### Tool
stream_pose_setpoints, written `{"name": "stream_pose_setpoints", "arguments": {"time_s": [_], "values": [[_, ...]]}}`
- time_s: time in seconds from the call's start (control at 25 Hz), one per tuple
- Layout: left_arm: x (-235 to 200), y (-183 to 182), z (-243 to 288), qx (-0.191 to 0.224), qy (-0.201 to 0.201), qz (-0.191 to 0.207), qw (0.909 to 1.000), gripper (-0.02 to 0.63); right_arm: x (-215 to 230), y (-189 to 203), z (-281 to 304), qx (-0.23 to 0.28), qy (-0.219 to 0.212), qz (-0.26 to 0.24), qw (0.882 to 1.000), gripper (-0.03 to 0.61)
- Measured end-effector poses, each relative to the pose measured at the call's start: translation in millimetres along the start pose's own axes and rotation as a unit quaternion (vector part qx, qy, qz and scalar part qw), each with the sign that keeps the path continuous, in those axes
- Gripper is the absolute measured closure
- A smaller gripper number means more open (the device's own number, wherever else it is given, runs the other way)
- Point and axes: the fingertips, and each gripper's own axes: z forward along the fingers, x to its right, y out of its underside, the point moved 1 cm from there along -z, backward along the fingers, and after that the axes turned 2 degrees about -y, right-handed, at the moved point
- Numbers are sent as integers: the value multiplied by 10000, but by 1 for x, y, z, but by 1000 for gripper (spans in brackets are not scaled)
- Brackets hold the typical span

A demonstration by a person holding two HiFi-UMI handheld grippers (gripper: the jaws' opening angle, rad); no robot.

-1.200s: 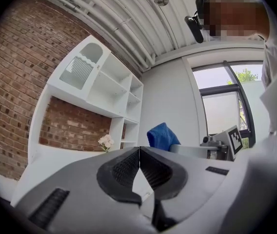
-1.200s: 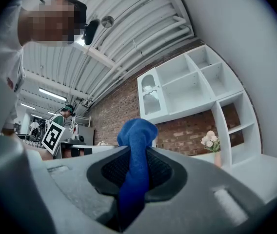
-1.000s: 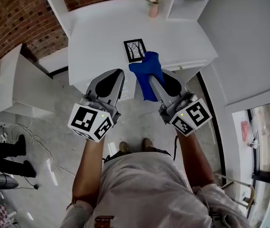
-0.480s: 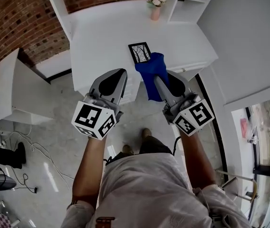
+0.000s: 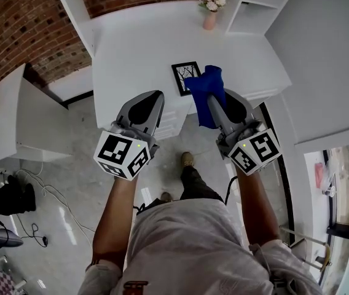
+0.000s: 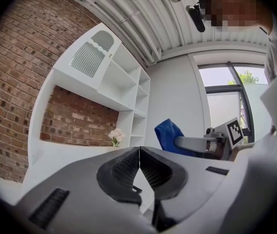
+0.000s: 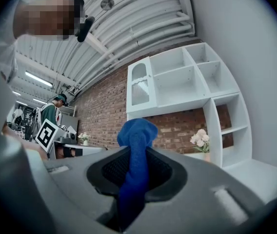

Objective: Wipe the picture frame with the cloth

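Right gripper [image 5: 216, 101] has its fingers clamped on a blue cloth [image 5: 204, 85]. The cloth bunches above the fingers and a tail hangs down behind them, clear in the right gripper view [image 7: 136, 152]. Left gripper [image 5: 151, 97] has its fingers pressed together with nothing between them, and it sits over the front edge of the white worktop [image 5: 131, 48].

The picture frame [image 5: 185, 77] lies flat on the worktop near the front edge, between the two grippers. The cloth's bunched end sits at the frame's right side. It possibly touches it, hard to say from above.

A pink vase of flowers [image 5: 210, 6] stands at the back of the worktop, beside white shelves [image 5: 260, 2].
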Motion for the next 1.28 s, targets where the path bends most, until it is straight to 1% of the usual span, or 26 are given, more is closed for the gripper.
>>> {"name": "stream_pose_setpoints", "arguments": {"time_s": [0.32,0.64,0.84,1.04,1.28], "values": [[-36,13,63,-206,-178,2,9996,612,57,9,47,-131,-148,-164,9997,503],[-74,36,119,-507,-672,-94,9964,612,115,32,87,-362,-351,88,9987,503],[-94,50,137,-738,-1056,-240,9914,612,140,43,108,-516,-511,207,9971,503],[-111,68,153,-1092,-1225,-553,9849,604,152,57,128,-773,-518,309,9952,503],[-127,100,168,-1768,-1236,-872,9726,538,159,81,144,-1190,-328,417,9915,503]]}}
